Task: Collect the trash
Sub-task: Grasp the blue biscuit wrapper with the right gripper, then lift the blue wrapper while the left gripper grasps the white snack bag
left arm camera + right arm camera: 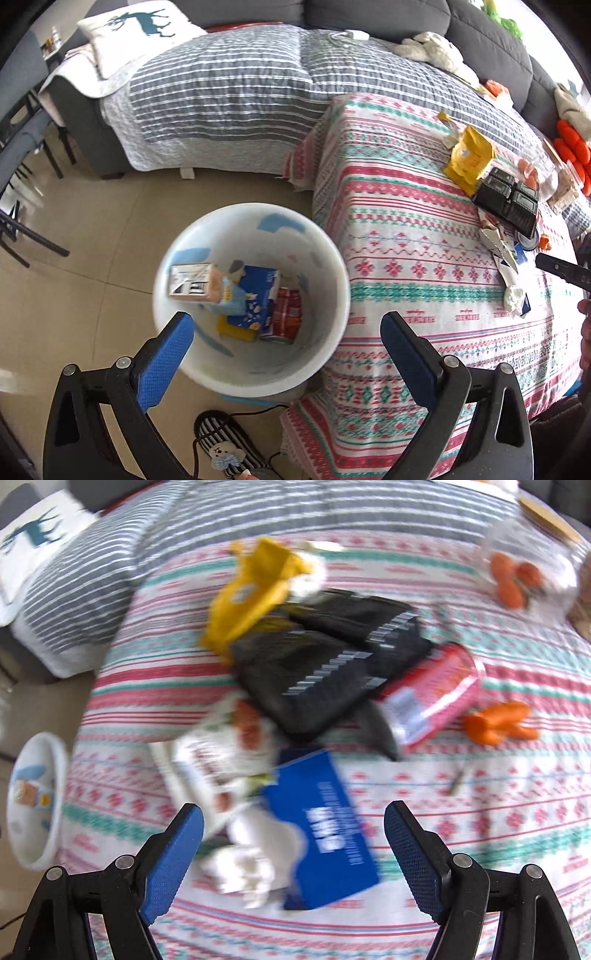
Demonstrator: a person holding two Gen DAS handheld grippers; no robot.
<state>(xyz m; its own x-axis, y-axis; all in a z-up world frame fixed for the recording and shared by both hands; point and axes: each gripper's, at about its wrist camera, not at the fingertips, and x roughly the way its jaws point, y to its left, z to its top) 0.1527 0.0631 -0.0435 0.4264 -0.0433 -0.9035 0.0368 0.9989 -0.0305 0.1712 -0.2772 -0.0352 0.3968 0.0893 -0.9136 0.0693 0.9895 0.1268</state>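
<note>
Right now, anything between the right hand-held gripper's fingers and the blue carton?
Nothing: right wrist view shows the right hand-held gripper open, blue carton directly ahead, crumpled tissue beside it.

A table (155,686) draped in a red, green and white patterned cloth fills the right-wrist view. On it, mid-frame, a heap: a yellow bag (251,590) upper left, black packets (325,657) at centre, a red can (432,698) right, a white wrapper (218,760) and blue box (325,827) lower down. On the tiled floor (74,295), left of the table, a white bin (332,280)
</note>
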